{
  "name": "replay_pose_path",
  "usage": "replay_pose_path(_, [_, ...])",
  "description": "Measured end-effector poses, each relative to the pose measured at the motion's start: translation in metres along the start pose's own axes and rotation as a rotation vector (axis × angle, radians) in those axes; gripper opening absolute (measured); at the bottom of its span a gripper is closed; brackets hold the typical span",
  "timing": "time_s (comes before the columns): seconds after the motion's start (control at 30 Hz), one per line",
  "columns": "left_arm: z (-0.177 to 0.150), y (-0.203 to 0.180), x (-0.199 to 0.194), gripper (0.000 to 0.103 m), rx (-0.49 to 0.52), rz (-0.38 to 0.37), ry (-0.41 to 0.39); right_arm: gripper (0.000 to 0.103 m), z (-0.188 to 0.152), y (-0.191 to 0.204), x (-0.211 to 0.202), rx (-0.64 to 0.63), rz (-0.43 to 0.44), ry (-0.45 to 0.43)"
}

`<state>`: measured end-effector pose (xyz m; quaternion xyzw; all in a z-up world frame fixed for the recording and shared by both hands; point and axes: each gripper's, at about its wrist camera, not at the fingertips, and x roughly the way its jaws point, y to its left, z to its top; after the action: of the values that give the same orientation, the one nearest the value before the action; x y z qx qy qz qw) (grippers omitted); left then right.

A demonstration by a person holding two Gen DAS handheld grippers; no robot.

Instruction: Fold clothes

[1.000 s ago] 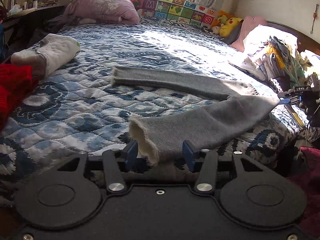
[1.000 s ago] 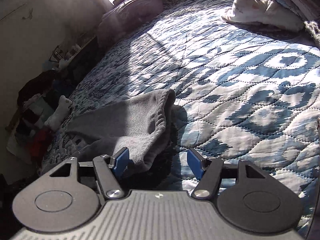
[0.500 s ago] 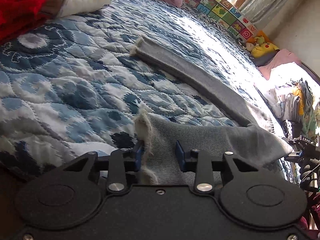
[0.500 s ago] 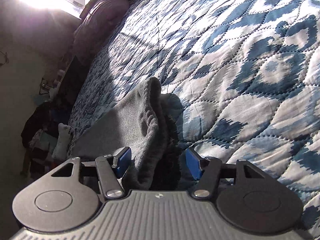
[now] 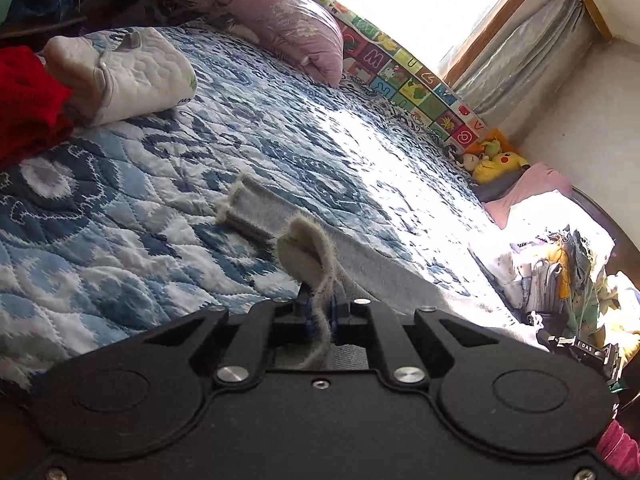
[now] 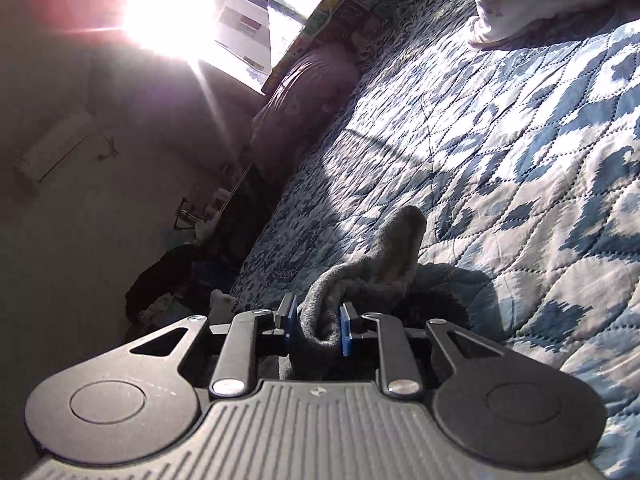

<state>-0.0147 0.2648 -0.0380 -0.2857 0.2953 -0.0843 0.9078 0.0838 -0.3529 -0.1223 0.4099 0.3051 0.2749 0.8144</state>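
A grey knit garment (image 5: 372,268) lies across the blue patterned quilt (image 5: 120,216), one narrow leg ending in a cuff (image 5: 236,208) ahead. My left gripper (image 5: 320,312) is shut on the other cuff, whose pale end (image 5: 304,248) sticks up above the blue pads. In the right wrist view my right gripper (image 6: 318,326) is shut on a bunched grey edge of the same garment (image 6: 384,264), lifted a little off the quilt (image 6: 520,160).
A red knit (image 5: 24,100) and a white quilted bundle (image 5: 132,72) lie at the left. A mauve pillow (image 5: 288,28) sits at the head. A pile of clothes (image 5: 560,264) is at the right, a white cloth (image 6: 532,4) far right.
Both grippers went from open around the grey fabric to shut on it. The cuff and the bunched edge now stand up from the quilt, and both views have tilted upward.
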Motion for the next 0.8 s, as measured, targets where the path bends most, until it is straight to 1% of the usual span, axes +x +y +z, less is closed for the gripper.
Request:
replay_pose_path(0.07, [0.002, 0.006, -0.001, 0.005, -0.013, -0.011, 0.026, 0.023, 0.0, -0.009, 0.007, -0.025, -0.114, 0.087])
replay_pose_path(0.1, [-0.002, 0.01, 0.005, 0.005, -0.015, 0.004, 0.063, 0.024, -0.006, -0.015, 0.014, -0.043, -0.203, 0.153])
replay_pose_path(0.13, [-0.008, 0.015, 0.012, 0.005, -0.024, 0.027, 0.107, 0.028, -0.013, -0.021, 0.019, -0.058, -0.267, 0.204])
replay_pose_path(0.17, [-0.015, 0.02, 0.018, 0.005, -0.033, 0.049, 0.149, 0.025, -0.019, -0.025, 0.023, -0.072, -0.314, 0.241])
replay_pose_path(0.23, [-0.029, 0.031, 0.028, 0.005, -0.057, 0.089, 0.208, 0.026, -0.024, -0.021, 0.019, -0.094, -0.318, 0.234])
replay_pose_path(0.3, [-0.038, 0.039, 0.03, 0.005, -0.067, 0.118, 0.224, 0.028, -0.025, -0.014, 0.019, -0.137, -0.339, 0.24])
replay_pose_path(0.37, [-0.042, 0.041, 0.029, 0.005, -0.071, 0.12, 0.22, 0.029, -0.026, -0.006, 0.022, -0.188, -0.369, 0.255])
replay_pose_path(0.43, [-0.042, 0.038, 0.029, 0.006, -0.04, 0.137, 0.225, 0.033, -0.024, 0.0, 0.024, -0.217, -0.393, 0.257])
replay_pose_path(0.47, [-0.042, 0.036, 0.03, 0.006, -0.022, 0.146, 0.227, 0.038, -0.023, 0.002, 0.022, -0.223, -0.399, 0.244])
replay_pose_path(0.5, [-0.042, 0.034, 0.03, 0.009, 0.002, 0.16, 0.227, 0.043, -0.022, 0.005, 0.02, -0.23, -0.405, 0.23])
replay_pose_path(0.53, [-0.041, 0.032, 0.03, 0.015, 0.031, 0.191, 0.227, 0.045, -0.021, 0.007, 0.018, -0.234, -0.41, 0.215])
replay_pose_path(0.57, [-0.04, 0.031, 0.029, 0.018, 0.053, 0.222, 0.223, 0.05, -0.018, 0.007, 0.017, -0.229, -0.412, 0.195])
replay_pose_path(0.6, [-0.039, 0.033, 0.028, 0.023, 0.065, 0.257, 0.214, 0.053, -0.014, 0.005, 0.016, -0.21, -0.415, 0.176])
replay_pose_path(0.63, [-0.036, 0.035, 0.027, 0.023, 0.078, 0.296, 0.201, 0.053, -0.01, 0.002, 0.016, -0.184, -0.414, 0.16])
replay_pose_path(0.67, [-0.032, 0.036, 0.025, 0.023, 0.087, 0.317, 0.185, 0.053, -0.006, -0.002, 0.015, -0.156, -0.41, 0.149])
replay_pose_path(0.73, [-0.021, 0.038, 0.024, 0.023, 0.09, 0.325, 0.16, 0.054, 0.004, -0.011, 0.016, -0.107, -0.406, 0.124])
replay_pose_path(0.8, [-0.01, 0.037, 0.027, 0.026, 0.1, 0.323, 0.149, 0.054, 0.013, -0.016, 0.021, -0.096, -0.411, 0.108])
